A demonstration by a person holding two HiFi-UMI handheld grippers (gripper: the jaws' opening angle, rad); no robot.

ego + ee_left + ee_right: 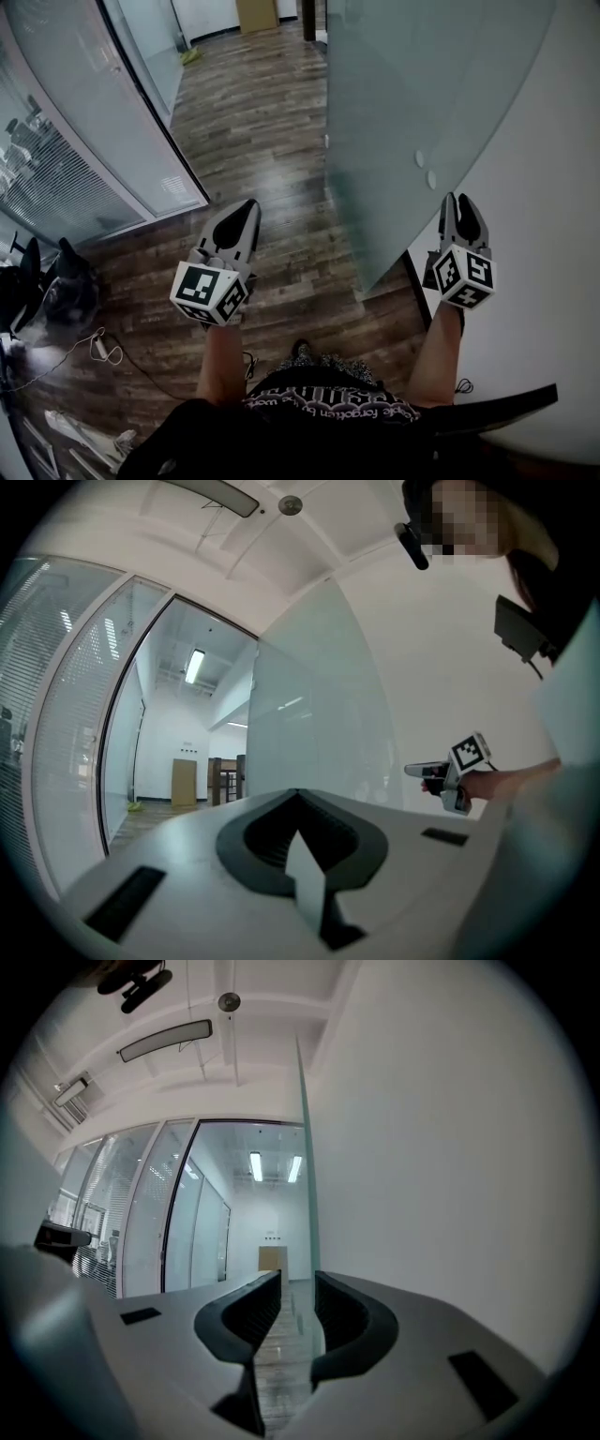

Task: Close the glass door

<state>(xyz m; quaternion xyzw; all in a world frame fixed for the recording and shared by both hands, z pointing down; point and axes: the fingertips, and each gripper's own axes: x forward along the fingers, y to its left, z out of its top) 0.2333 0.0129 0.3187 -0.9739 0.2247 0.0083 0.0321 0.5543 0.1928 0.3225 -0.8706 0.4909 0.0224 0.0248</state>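
At nine o'clock of the head view, dark bags [52, 281] sit on the wood floor [267, 131], with a white cable [105, 351] trailing at eight o'clock. A glass partition [84, 122] with blinds runs up toward eleven o'clock.

The left gripper [244, 208] sits just left of centre over bare floor and points toward twelve o'clock. In its own view its jaws are pressed together at the tips, with nothing between them.

A cardboard box [255, 13] stands far off at twelve o'clock.

The glass door [412, 94], frosted, stands swung open from one to two o'clock. Its lower corner comes down near centre, and two round fittings [427, 171] sit low on the pane.

The right gripper [462, 201] is at three o'clock, just beside those fittings, near the white wall [553, 187]. In its own view its jaws are spread, with floor showing through the gap, and the door's edge [306, 1166] rises at twelve o'clock ahead of them.
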